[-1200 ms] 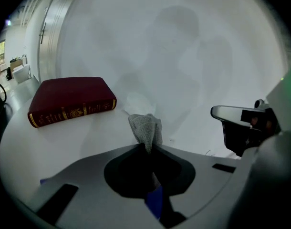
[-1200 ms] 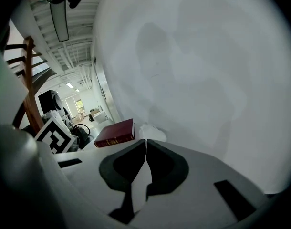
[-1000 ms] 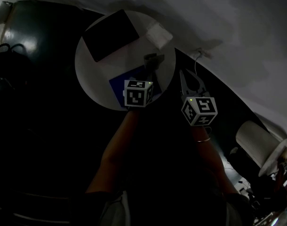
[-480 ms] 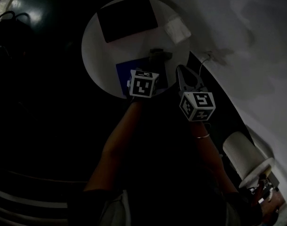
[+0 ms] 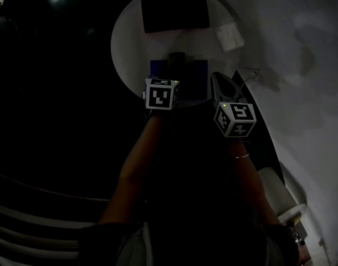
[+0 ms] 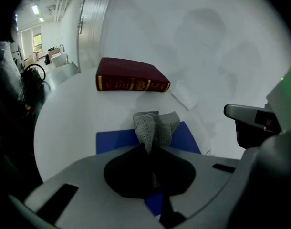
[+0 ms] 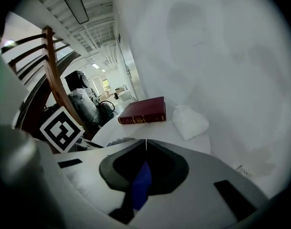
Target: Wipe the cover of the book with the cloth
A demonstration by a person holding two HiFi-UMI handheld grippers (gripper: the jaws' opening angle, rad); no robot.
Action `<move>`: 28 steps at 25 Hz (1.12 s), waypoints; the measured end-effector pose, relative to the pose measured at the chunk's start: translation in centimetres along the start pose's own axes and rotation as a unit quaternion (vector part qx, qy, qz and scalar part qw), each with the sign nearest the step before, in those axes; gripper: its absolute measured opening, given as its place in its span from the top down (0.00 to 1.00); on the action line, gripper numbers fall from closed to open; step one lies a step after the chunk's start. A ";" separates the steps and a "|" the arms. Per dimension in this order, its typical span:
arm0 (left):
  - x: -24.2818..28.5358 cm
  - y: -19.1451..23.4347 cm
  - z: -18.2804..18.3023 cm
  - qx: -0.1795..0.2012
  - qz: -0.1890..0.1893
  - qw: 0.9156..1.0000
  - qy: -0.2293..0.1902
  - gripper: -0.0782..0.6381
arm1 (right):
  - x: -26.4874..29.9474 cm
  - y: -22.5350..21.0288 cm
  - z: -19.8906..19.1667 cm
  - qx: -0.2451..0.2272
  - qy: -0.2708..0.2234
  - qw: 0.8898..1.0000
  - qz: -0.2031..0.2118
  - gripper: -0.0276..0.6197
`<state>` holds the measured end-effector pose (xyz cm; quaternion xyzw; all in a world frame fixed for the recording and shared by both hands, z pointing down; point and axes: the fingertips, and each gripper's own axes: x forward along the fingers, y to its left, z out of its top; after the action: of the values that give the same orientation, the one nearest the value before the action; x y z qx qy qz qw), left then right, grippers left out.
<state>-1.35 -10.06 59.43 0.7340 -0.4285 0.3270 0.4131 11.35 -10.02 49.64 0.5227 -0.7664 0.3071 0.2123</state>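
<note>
Left gripper view, one cloth (image 6: 152,128), one red book (image 6: 131,79), blue book (image 6: 114,140)

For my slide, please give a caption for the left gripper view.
Left gripper shut on a grey cloth over the blue book on a white table, red book behind.

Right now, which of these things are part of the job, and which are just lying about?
Part of the job:
cloth, pinched in the left claw
blue book, lying under the cloth

Just lying about:
red book
white packet
</note>
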 end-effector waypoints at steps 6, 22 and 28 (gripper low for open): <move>-1.7 4.0 -1.5 -0.047 0.041 0.998 -0.007 0.84 | 1.0 1.7 -0.4 -0.017 0.012 1.000 0.023 0.91; -6.0 9.9 -3.3 -0.102 0.104 0.989 -0.027 0.84 | 1.5 4.7 -0.2 -0.039 0.020 0.998 0.055 0.91; -9.1 9.4 -1.3 -0.104 0.101 0.986 -0.077 0.84 | 0.4 3.8 -0.5 -0.027 0.011 0.999 0.038 0.91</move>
<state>-13.82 -8.37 55.51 0.6629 -0.5630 0.2626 0.4179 7.70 -8.95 49.36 0.4842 -0.7914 0.2993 0.2228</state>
